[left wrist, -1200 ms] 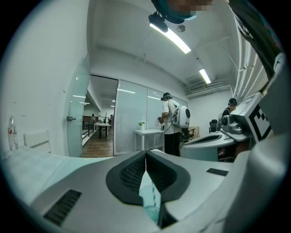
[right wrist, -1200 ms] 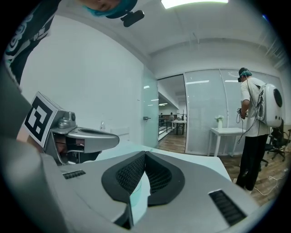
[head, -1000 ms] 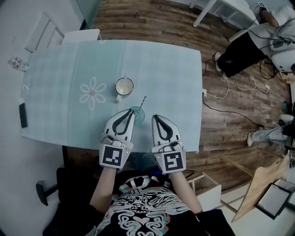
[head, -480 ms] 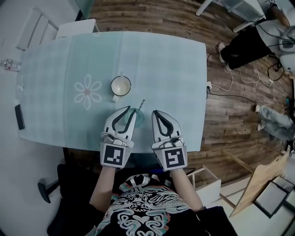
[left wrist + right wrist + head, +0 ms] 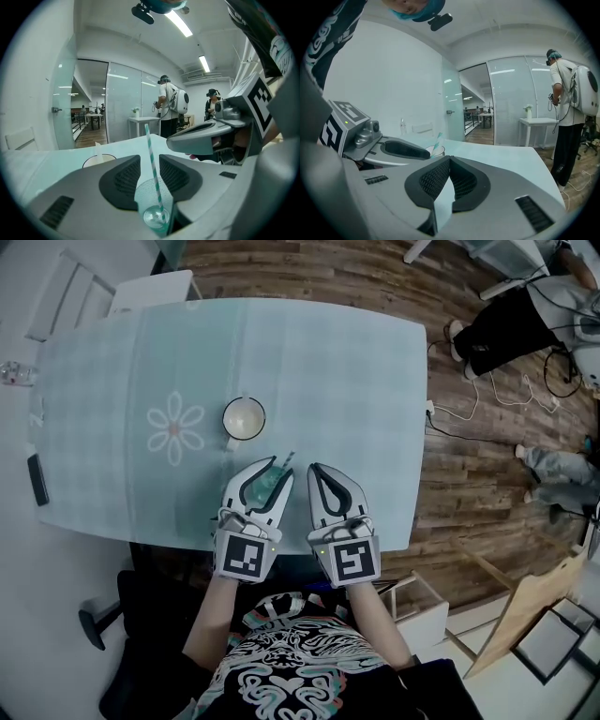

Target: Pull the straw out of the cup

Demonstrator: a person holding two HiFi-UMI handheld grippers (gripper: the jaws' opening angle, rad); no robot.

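The clear cup (image 5: 149, 199), judged light and crushable, is seated between the jaws of the left gripper (image 5: 272, 468), which have just been opening and are spread. The right gripper (image 5: 449, 158) alongside is closed and empty. The striped straw (image 5: 152, 161) within the cup is judged soft; a gentle pinch near its top is advised.
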